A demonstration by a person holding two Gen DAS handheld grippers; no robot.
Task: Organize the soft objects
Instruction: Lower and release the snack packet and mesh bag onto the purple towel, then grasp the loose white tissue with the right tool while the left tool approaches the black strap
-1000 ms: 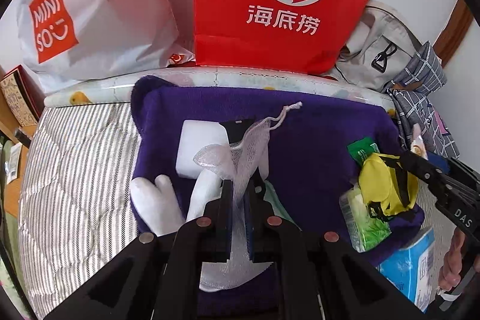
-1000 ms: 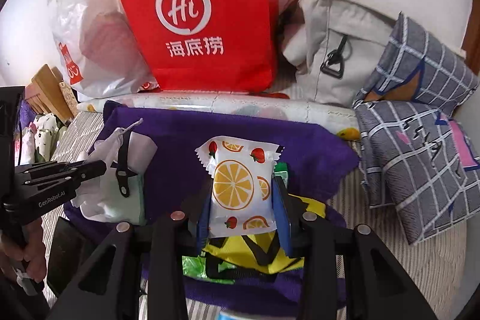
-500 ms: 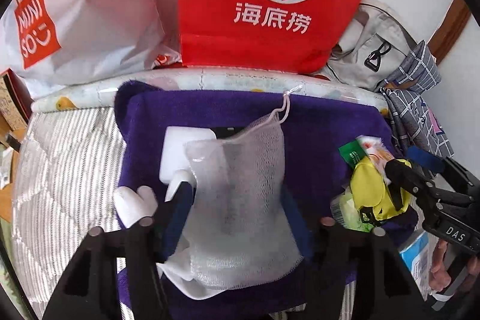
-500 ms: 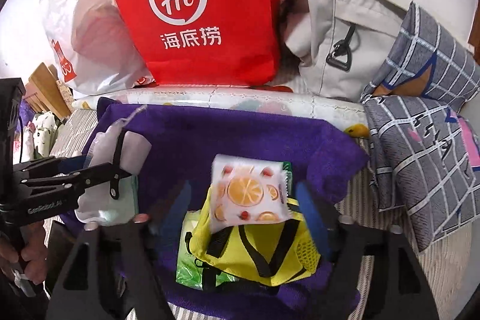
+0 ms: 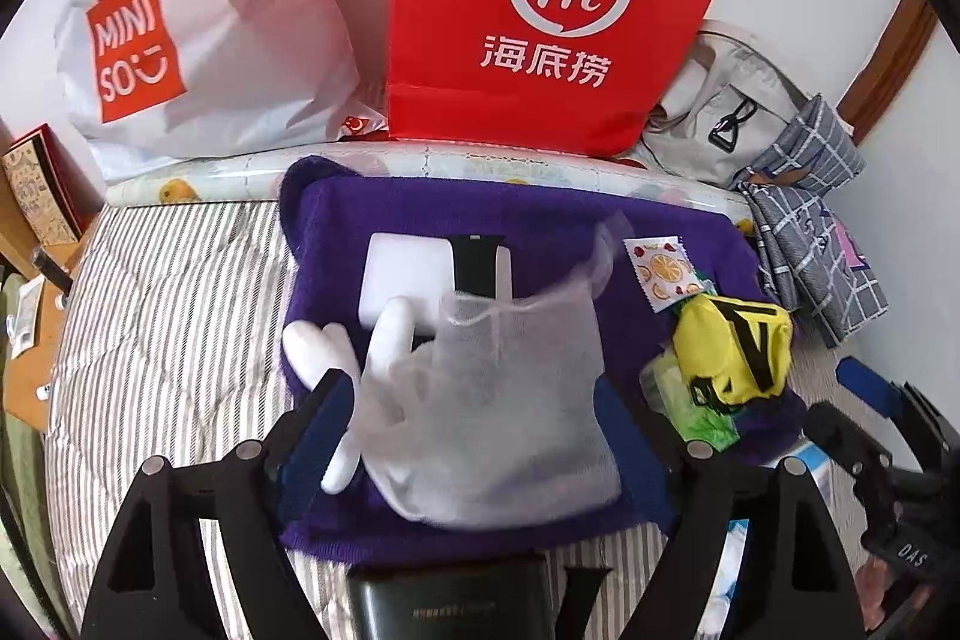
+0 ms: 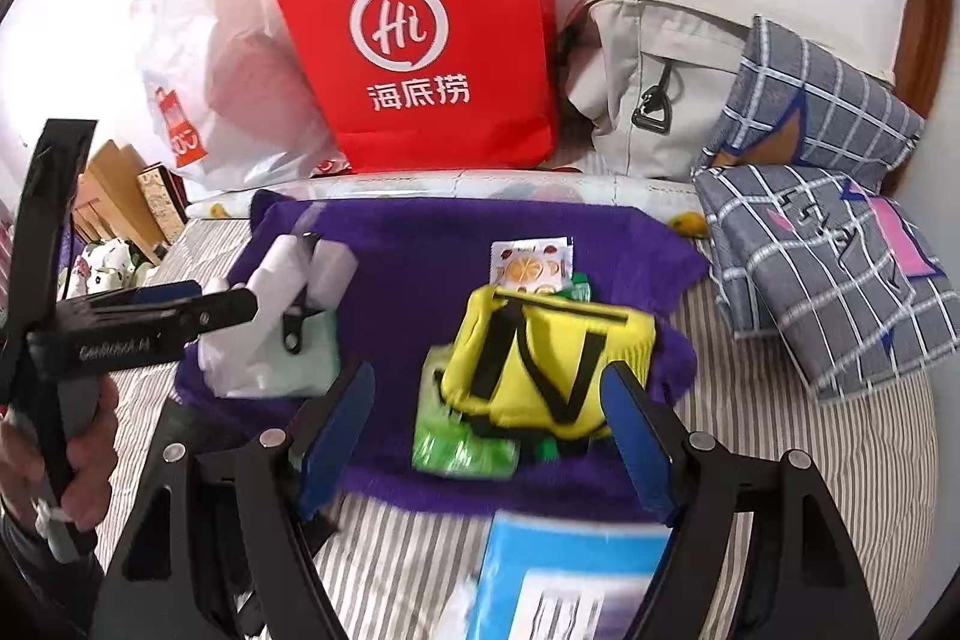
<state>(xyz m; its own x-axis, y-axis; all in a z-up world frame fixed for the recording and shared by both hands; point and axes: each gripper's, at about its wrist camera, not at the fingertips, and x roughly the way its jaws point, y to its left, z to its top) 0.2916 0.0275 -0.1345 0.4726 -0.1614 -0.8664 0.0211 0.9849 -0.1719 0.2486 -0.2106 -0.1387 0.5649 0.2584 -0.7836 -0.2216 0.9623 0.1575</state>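
Note:
A purple towel [image 5: 540, 220] lies spread on the striped bed. My left gripper [image 5: 471, 388] hangs over its near left part, jaws opening. A white mesh drawstring bag [image 5: 510, 400] lies loose between them, on a white glove [image 5: 318, 346] and a white pad [image 5: 408, 274]; the pads do not press it. My right gripper [image 6: 486, 379] stands open above a yellow bag with black straps [image 6: 552, 358]. An orange-print packet [image 6: 531, 265] lies flat just behind the yellow bag, and a green packet [image 6: 462, 442] sits under it.
A red paper bag [image 5: 552, 10], a white plastic shopping bag [image 5: 198, 28], a grey backpack [image 6: 654, 100] and checked pillows [image 6: 828, 244] line the wall behind the towel. A blue tissue pack [image 6: 570, 568] lies at the near edge. A black object [image 5: 450, 604] sits under the left gripper.
The left jaws went from pinching the mesh bag to wide apart, and the bag dropped and spread. The right jaws let go of the orange-print packet and drew back.

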